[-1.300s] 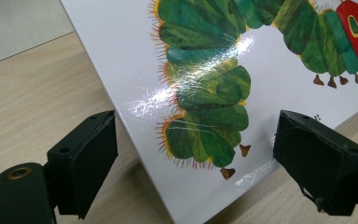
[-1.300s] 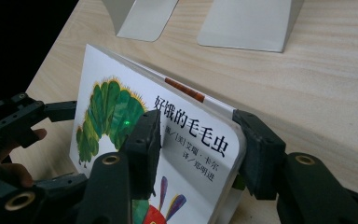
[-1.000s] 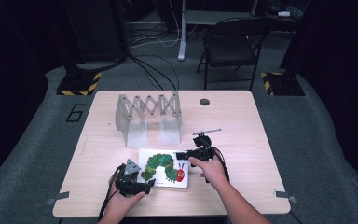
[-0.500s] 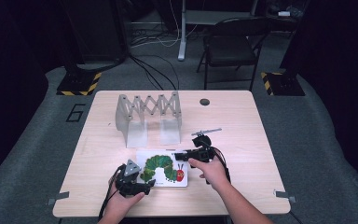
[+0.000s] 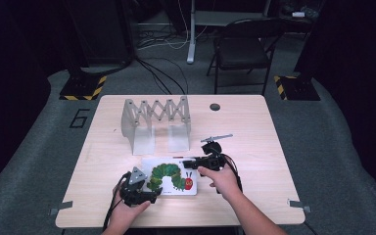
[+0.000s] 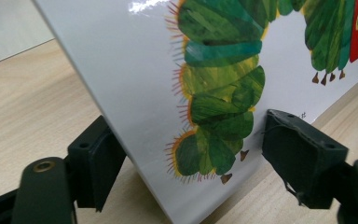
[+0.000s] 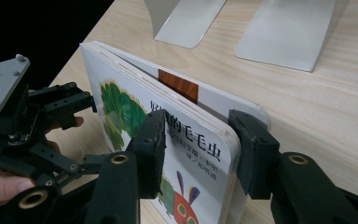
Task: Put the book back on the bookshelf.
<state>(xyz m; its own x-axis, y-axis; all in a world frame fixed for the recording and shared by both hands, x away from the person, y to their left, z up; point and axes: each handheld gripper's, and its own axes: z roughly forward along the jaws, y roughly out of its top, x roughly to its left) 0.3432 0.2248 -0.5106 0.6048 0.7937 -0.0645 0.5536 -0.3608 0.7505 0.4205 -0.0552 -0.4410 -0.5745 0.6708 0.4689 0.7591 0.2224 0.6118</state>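
Both my grippers meet at a white board book (image 5: pixel 169 176) with a green caterpillar on its cover, which sits near the front edge of the wooden table (image 5: pixel 254 132), just in front of the grey accordion-style book rack (image 5: pixel 157 123).

Right gripper (image 7: pixel 196 149): in the right gripper view I see its two black jaws straddling the book's thick page block, one pad flat on the printed cover, the other against the back board. I read this as clenched on the book. The cover faces left in this view, and the pages fan slightly at the far corner, where a brown strip of an inner page is exposed. In the high view this gripper (image 5: pixel 196 162) sits at the book's upper right edge, with my right hand (image 5: pixel 221 177) behind it.

Left gripper (image 6: pixel 186 158): in the left gripper view the book runs tilted between the jaws. The left pad is tucked behind the book, and the right pad stands just off the cover near the caterpillar's tail. I cannot tell whether it is gripping. In the high view it (image 5: pixel 149 195) lies at the book's lower left corner.

A small dark disc (image 5: pixel 215 106) is set in the table's far side.
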